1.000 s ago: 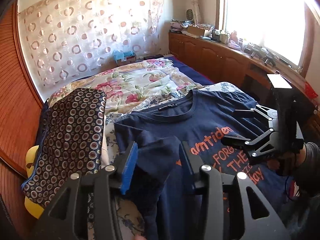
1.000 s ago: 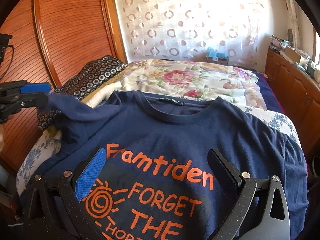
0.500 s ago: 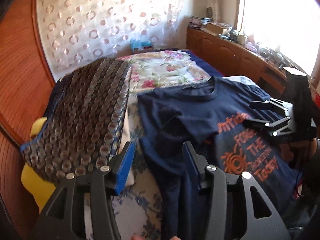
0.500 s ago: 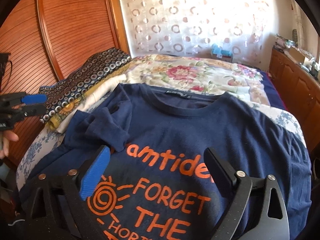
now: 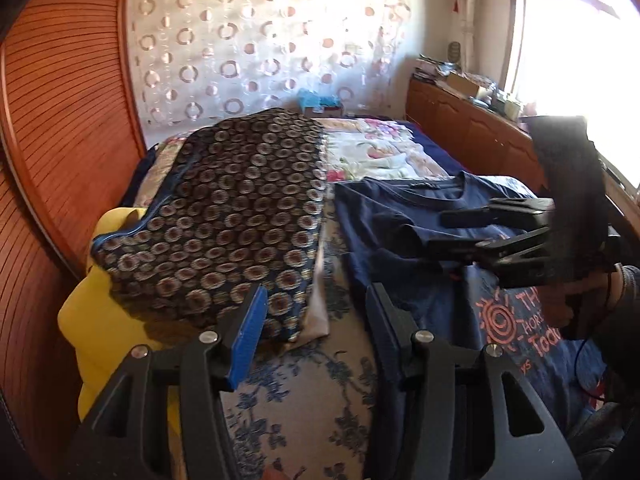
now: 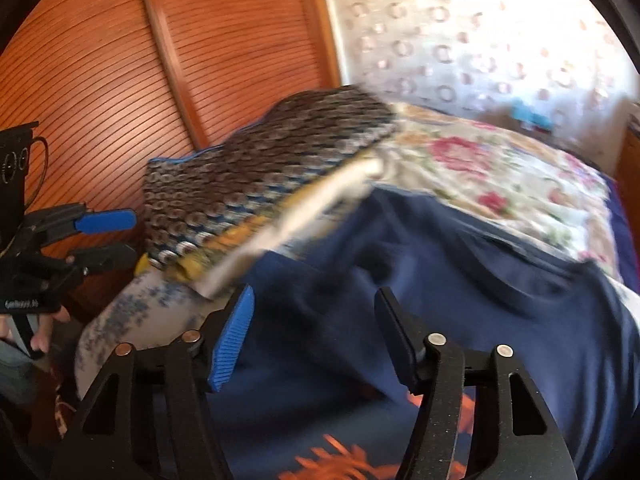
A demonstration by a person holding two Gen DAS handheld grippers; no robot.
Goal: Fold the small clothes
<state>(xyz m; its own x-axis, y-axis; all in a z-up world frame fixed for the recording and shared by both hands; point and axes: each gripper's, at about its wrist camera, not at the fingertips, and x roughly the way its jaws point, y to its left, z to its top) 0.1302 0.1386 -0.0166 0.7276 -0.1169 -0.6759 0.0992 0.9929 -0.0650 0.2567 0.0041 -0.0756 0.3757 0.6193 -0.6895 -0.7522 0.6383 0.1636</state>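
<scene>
A navy T-shirt [image 5: 404,280] with orange print lies face up on the bed; its sleeve [image 5: 396,228] is folded in over the chest. My left gripper [image 5: 316,332] is open over the flowered sheet beside the shirt's edge, with nothing between its fingers. My right gripper [image 5: 448,232] reaches in from the right and hovers over that folded sleeve. In the blurred right wrist view its jaws are closing above the navy T-shirt [image 6: 460,300]; cloth lies under the right gripper [image 6: 316,336], but the pads do not press on it. The left gripper [image 6: 120,238] shows at the far left.
A dark cushion [image 5: 224,216] patterned with circles lies left of the shirt on a yellow pillow [image 5: 104,320]. A flowered quilt [image 5: 380,156] covers the far bed. A slatted wooden wall [image 5: 60,140] runs along the left, and wooden cabinets [image 5: 460,120] stand under the bright window.
The left gripper let go of the sleeve, which now lies folded on the chest, and drew back left off the shirt. The right gripper swung left toward the sleeve and its jaws narrowed.
</scene>
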